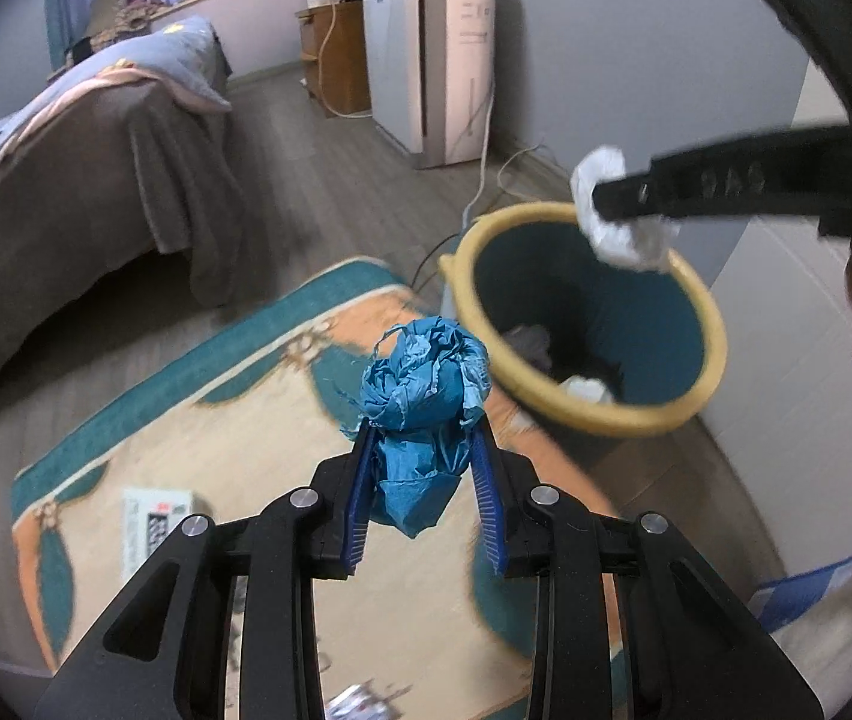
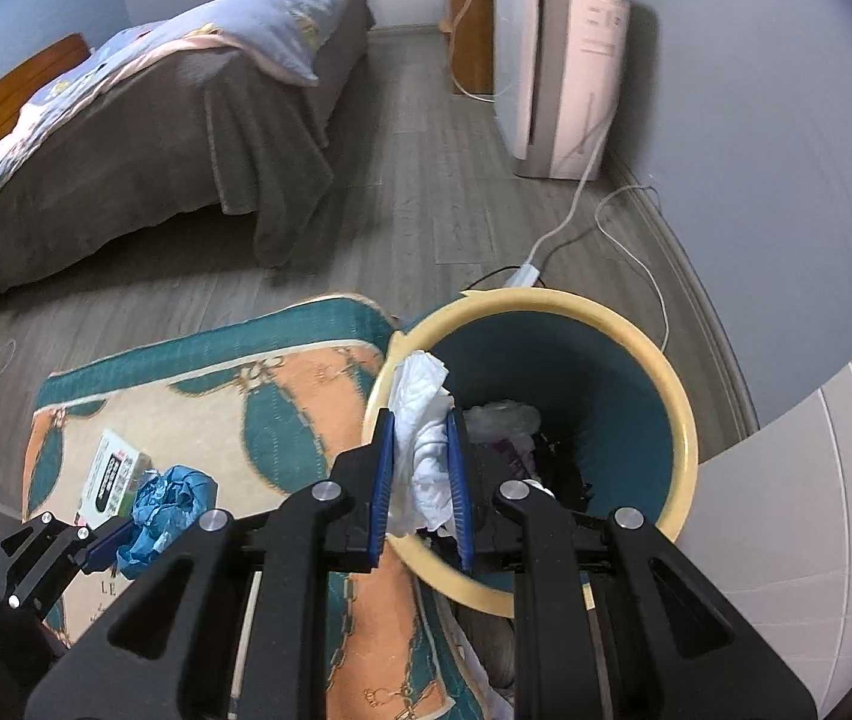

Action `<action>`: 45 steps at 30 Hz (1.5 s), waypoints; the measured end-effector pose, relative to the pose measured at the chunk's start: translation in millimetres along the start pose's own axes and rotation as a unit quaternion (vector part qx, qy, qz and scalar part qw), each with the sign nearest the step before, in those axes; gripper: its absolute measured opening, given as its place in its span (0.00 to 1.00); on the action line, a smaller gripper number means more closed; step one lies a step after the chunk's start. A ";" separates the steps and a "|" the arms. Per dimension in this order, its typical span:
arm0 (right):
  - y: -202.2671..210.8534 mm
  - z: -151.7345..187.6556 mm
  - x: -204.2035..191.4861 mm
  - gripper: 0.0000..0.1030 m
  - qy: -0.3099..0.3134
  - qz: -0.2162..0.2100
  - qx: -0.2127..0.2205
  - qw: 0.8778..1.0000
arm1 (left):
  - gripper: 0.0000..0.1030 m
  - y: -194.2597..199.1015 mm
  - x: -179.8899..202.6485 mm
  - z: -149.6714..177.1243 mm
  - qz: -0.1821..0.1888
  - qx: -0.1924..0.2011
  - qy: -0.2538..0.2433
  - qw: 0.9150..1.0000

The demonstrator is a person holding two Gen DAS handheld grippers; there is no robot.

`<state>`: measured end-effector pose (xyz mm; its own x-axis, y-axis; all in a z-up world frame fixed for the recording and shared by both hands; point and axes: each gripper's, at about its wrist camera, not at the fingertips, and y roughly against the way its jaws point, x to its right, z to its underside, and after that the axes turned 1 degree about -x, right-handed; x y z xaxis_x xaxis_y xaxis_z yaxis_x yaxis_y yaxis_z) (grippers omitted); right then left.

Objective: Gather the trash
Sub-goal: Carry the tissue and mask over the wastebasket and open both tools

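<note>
Both pitched steeply down over the rug's (image 2: 198, 396) far corner. Right gripper (image 2: 420, 420) above the near-left rim of the bin (image 2: 687, 438), nearly closed, pinching white crumpled paper (image 2: 420, 450). Left gripper (image 1: 423, 429) short of the bin, over the rug, narrowly parted and clamped on a blue paper wad (image 1: 423, 384). Only from the right wrist: trash deep in the bin, clearly

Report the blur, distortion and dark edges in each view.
Left wrist view: the rug and bin smear with motion blur, while the blue paper wad in the left gripper stays sharp. Right wrist view: crisper overall; the fisheye bends the floorboards, and black corners frame the image.
</note>
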<state>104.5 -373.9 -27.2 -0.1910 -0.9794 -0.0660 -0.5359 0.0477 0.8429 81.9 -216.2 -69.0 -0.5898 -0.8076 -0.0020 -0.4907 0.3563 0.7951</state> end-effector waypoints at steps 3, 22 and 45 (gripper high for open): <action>0.0 -1.9 9.8 0.16 -0.011 0.005 0.003 1.000 | 0.31 -3.2 8.7 -11.2 0.008 0.004 -0.002 1.000; -30.6 0.1 119.3 0.16 -0.146 0.035 -0.030 0.988 | 0.31 -45.3 55.6 -51.9 0.053 -0.011 -0.040 0.998; -26.6 -16.4 96.7 0.51 -0.113 0.040 0.016 0.993 | 0.89 -67.0 53.8 -73.9 0.020 0.030 -0.026 0.999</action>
<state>113.7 -473.0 -47.2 -0.4126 -0.9029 -0.1207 -0.5364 0.1337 0.8333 130.5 -318.2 -77.5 -0.6419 -0.7668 -0.0035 -0.5023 0.4170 0.7575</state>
